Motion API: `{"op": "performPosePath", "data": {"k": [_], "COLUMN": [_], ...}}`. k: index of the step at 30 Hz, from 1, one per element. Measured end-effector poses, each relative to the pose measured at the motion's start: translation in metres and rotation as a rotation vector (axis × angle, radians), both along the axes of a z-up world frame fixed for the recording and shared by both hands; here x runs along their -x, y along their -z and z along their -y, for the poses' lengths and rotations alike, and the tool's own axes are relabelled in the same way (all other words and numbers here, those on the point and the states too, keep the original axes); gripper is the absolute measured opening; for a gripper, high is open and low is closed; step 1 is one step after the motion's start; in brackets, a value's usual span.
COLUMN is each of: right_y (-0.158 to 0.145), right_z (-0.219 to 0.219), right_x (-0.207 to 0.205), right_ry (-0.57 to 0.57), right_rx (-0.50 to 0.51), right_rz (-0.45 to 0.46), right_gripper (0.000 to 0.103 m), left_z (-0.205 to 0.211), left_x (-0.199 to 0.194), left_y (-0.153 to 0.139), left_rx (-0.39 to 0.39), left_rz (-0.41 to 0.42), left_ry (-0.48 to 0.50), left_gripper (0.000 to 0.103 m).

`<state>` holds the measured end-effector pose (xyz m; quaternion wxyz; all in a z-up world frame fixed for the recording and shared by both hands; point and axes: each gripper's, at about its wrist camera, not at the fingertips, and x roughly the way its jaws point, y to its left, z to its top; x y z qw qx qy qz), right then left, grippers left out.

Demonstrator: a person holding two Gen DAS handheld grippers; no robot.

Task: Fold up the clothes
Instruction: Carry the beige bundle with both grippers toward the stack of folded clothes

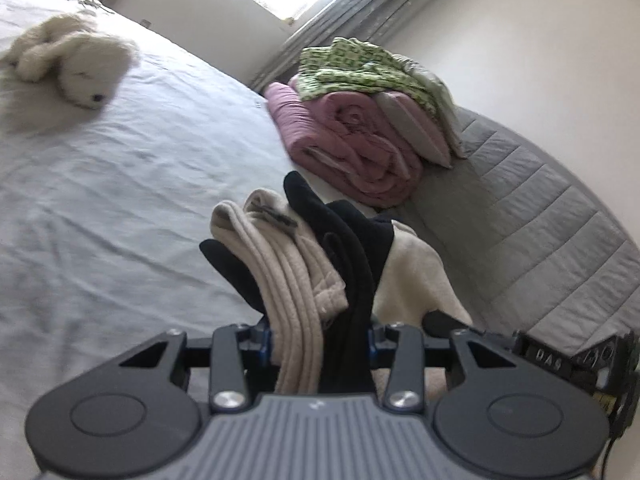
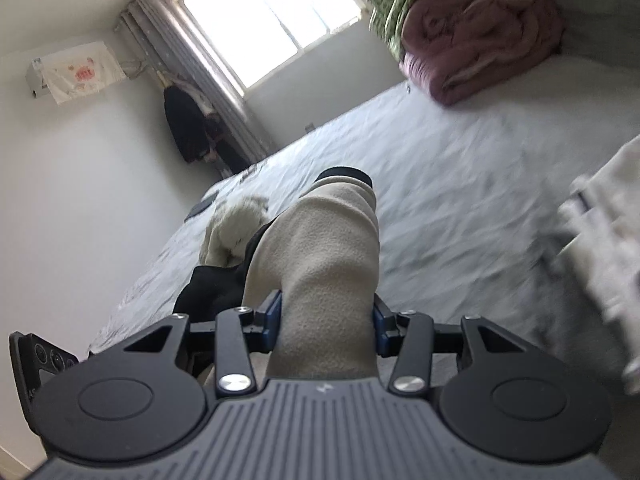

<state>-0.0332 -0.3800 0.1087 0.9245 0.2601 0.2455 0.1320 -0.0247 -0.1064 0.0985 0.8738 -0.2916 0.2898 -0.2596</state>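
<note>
We hold a beige-and-black fleece garment (image 1: pixel 296 280) bunched in our left gripper (image 1: pixel 320 340), jaws closed on several thick layers that rise straight out between the fingers, above the white bed sheet (image 1: pixel 120 184). It looks soft, light and limp, so it will sag wherever unsupported; hems or seams seem the surest places to grip. Our right gripper (image 2: pixel 326 316) likewise clamps a broad beige fold of the same garment, its black-lined cuff (image 2: pixel 344 176) standing up ahead of the fingers.
</note>
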Motion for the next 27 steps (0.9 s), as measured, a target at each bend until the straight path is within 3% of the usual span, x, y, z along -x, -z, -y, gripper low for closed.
{"op": "performPosePath", "data": {"k": [12, 20, 27], "right_y": [-0.011, -0.009, 0.000], "right_z": [0.104, 0.162, 0.201], "right_x": [0.034, 0.052, 0.066], "right_ry": [0.183, 0.296, 0.350], "right_rx": [-0.006, -0.096, -0.171], "right_rz": [0.095, 0.123, 0.112], "right_gripper": [0.048, 0.048, 0.048], "left_z": [0.119, 0.188, 0.220], "left_x": [-0.011, -0.013, -0.012], "left_y": [-0.012, -0.021, -0.021], "left_rx": [0.064, 0.050, 0.039], "left_rz": [0.022, 0.011, -0.034], "left_ry": [0.115, 0.176, 0.204], "left_gripper": [0.040, 0.040, 0.040]}}
